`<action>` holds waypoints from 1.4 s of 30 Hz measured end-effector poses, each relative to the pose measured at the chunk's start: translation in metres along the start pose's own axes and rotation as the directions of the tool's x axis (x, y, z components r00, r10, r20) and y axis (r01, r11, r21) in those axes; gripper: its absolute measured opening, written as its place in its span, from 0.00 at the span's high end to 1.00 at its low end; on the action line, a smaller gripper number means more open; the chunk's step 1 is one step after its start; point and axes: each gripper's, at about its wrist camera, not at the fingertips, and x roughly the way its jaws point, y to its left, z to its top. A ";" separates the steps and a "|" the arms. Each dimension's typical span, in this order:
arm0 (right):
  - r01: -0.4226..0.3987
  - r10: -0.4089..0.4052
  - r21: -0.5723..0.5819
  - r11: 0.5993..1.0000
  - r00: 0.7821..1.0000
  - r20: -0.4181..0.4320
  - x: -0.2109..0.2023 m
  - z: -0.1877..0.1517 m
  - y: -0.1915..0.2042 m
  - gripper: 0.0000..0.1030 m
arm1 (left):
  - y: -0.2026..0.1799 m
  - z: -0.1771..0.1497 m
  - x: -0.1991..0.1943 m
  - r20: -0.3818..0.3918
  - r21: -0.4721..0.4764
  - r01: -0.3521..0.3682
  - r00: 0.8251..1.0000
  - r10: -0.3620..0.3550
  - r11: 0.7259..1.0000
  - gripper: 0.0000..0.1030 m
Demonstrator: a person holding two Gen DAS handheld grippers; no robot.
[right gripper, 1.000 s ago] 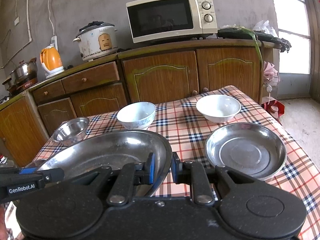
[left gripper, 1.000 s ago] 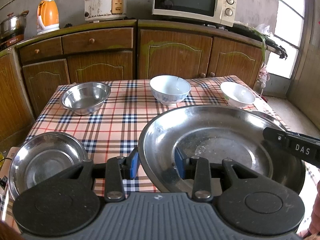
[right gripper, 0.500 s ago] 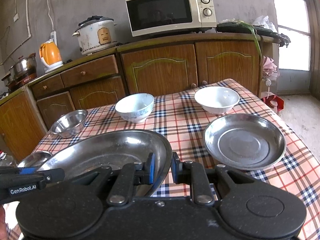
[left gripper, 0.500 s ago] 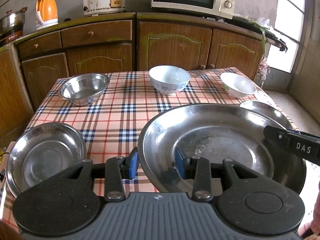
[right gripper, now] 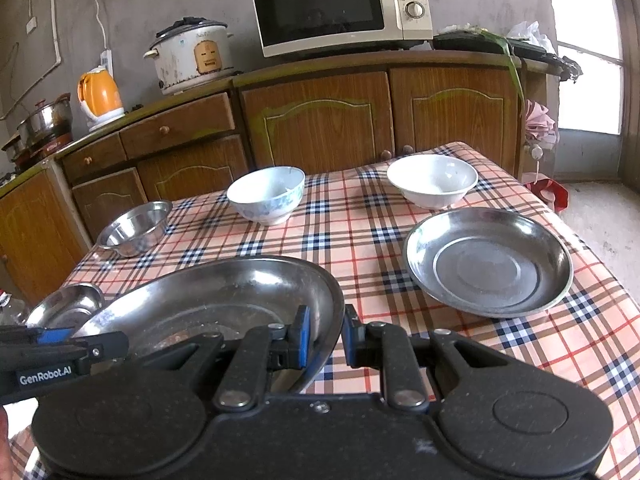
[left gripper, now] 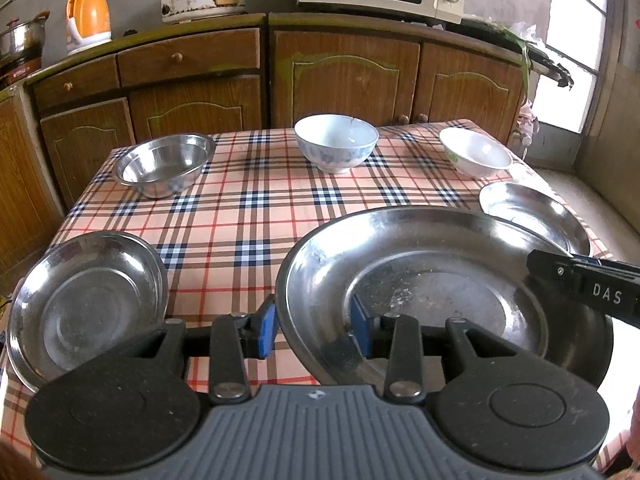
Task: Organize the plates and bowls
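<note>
The large round stainless-steel plate (left gripper: 436, 292) is held above the near part of the table (left gripper: 256, 216), which wears a checked peach cloth. The left gripper (left gripper: 314, 326) has its blue-padded jaws straddling the plate's left rim with a gap still showing; whether they pinch it I cannot tell. The right gripper (right gripper: 324, 338) has its jaws closed narrowly on the plate's right rim. A smaller steel plate (left gripper: 86, 304) lies to the left, another steel plate (right gripper: 488, 260) to the right. Farther back stand a steel bowl (left gripper: 164, 164), a blue-patterned white bowl (left gripper: 336, 146) and a plain white bowl (right gripper: 432, 180).
</note>
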 end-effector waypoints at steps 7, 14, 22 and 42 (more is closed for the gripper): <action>-0.004 0.004 0.000 1.000 1.000 -0.028 0.007 -0.009 -0.002 0.78 | 0.000 -0.006 0.005 -0.011 0.010 -0.006 1.000 0.006 1.000 0.64; -0.005 0.005 -0.002 1.000 0.998 -0.060 0.016 -0.018 -0.004 0.78 | -0.002 -0.015 0.012 -0.036 0.031 -0.020 0.999 0.021 0.999 0.64; -0.006 0.005 -0.004 1.000 0.995 -0.096 0.025 -0.031 -0.006 0.78 | 0.000 -0.024 0.022 -0.058 0.038 -0.026 0.998 0.028 0.999 0.64; -0.010 0.008 -0.009 1.000 0.987 -0.160 0.040 -0.044 -0.003 0.77 | 0.003 -0.035 0.036 -0.107 0.026 -0.045 0.993 0.047 0.999 0.60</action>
